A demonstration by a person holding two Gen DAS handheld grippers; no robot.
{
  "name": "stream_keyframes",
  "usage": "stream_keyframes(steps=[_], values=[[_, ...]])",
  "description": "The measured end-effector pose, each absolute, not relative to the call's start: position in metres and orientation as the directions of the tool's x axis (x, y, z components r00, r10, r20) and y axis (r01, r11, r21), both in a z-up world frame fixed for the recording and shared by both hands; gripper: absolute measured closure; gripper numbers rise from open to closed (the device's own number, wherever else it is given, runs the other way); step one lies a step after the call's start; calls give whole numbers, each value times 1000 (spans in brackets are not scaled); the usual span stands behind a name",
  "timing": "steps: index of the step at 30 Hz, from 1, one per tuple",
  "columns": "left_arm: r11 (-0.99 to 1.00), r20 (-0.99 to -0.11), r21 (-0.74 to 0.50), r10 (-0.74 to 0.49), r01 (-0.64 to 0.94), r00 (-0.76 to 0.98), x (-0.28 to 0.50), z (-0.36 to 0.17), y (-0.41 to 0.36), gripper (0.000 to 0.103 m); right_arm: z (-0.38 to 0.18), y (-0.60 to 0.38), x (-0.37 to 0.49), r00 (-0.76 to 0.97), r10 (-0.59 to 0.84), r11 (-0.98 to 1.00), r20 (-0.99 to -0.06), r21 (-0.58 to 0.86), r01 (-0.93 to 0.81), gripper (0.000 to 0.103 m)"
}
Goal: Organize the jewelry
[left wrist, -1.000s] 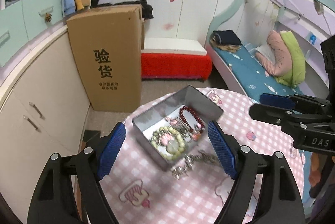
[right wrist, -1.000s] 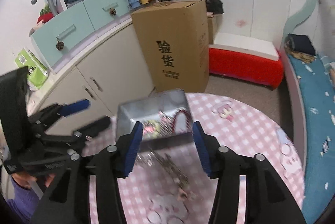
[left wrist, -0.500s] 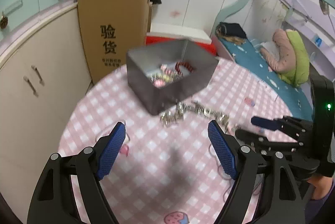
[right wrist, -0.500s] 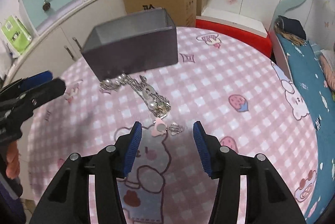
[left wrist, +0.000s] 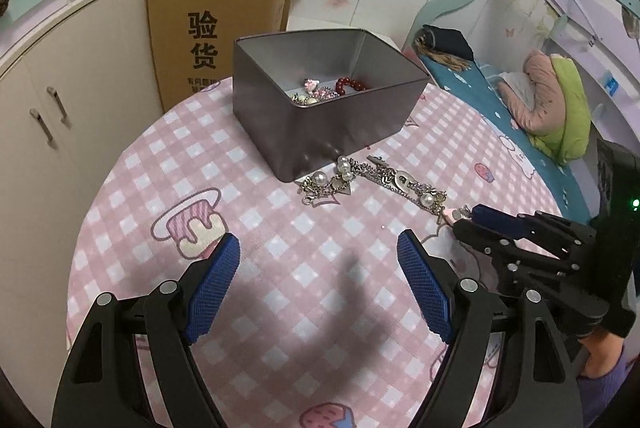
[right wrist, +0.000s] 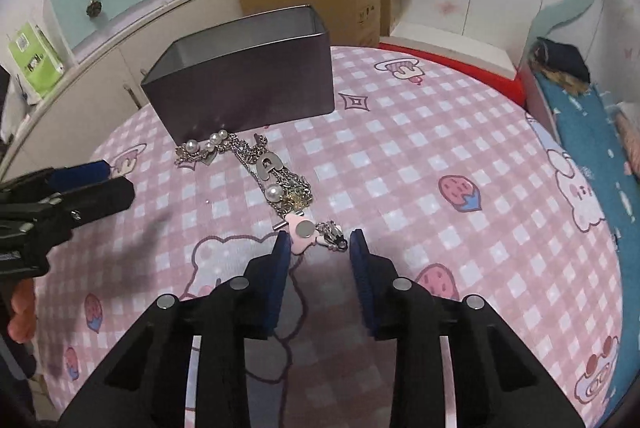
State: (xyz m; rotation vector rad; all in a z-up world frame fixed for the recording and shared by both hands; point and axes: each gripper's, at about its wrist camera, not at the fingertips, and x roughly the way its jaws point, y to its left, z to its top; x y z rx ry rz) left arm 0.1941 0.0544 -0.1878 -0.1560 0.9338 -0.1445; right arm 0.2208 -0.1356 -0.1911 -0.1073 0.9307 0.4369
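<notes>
The right gripper [right wrist: 316,244] is low over the table [right wrist: 440,131], jaws partly spread with a pink charm [right wrist: 301,234] and what looks like a small clasp between the tips. A chain with pearls [right wrist: 256,163] trails ahead from there to the foot of the tin box [right wrist: 240,91]. The left gripper [left wrist: 318,280] hovers higher, jaws wide apart, holding nothing; the tin box holds red beads [left wrist: 350,83].

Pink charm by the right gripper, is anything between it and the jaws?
Nothing visible is. The pink charm lies on the tablecloth right at the open right gripper, its near end beside the tip of one jaw. The tangled chain trails away from it toward the tin box.
</notes>
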Motion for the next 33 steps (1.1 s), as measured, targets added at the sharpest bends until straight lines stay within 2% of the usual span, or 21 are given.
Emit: stream_keyframes(steps=[4, 7, 9, 12, 23, 25, 27, 29, 31, 33], values=[[979, -795, -194, -191, 56, 575, 200, -192, 52, 25, -191, -133, 225, 521, 328, 904, -788, 102, -416, 71], [980, -799, -193, -191, 58, 571, 204, -195, 48, 25, -192, -131, 224, 529, 328, 899, -782, 85, -430, 73], [981, -799, -188, -186, 57, 572, 209, -197, 45, 25, -192, -133, 225, 533, 328, 900, -780, 88, -426, 84], [982, -794, -185, -178, 48, 581, 216, -199, 41, 25, -192, -142, 226, 535, 334, 904, -776, 103, -416, 95], [995, -796, -103, -90, 13, 599, 245, -210, 30, 25, -193, -162, 228, 528, 374, 901, -762, 165, -400, 95], [997, -796, -77, -70, 14, 601, 247, -211, 27, 29, -193, -163, 229, 526, 381, 900, -761, 174, -401, 95], [999, -797, -33, -40, 23, 603, 249, -212, 21, 44, -193, -164, 229, 522, 387, 898, -760, 183, -400, 95], [1000, -794, 16, -1, 23, 608, 251, -212, 18, 51, -193, -165, 230, 519, 392, 896, -759, 189, -401, 95], [1000, -794, 20, 2, 23, 607, 253, -212, 18, 53, -193, -166, 230, 518, 398, 895, -757, 198, -399, 95], [1000, -793, 19, 2, 22, 610, 253, -212, 21, 65, -193, -167, 230, 517, 402, 895, -755, 205, -396, 95]])
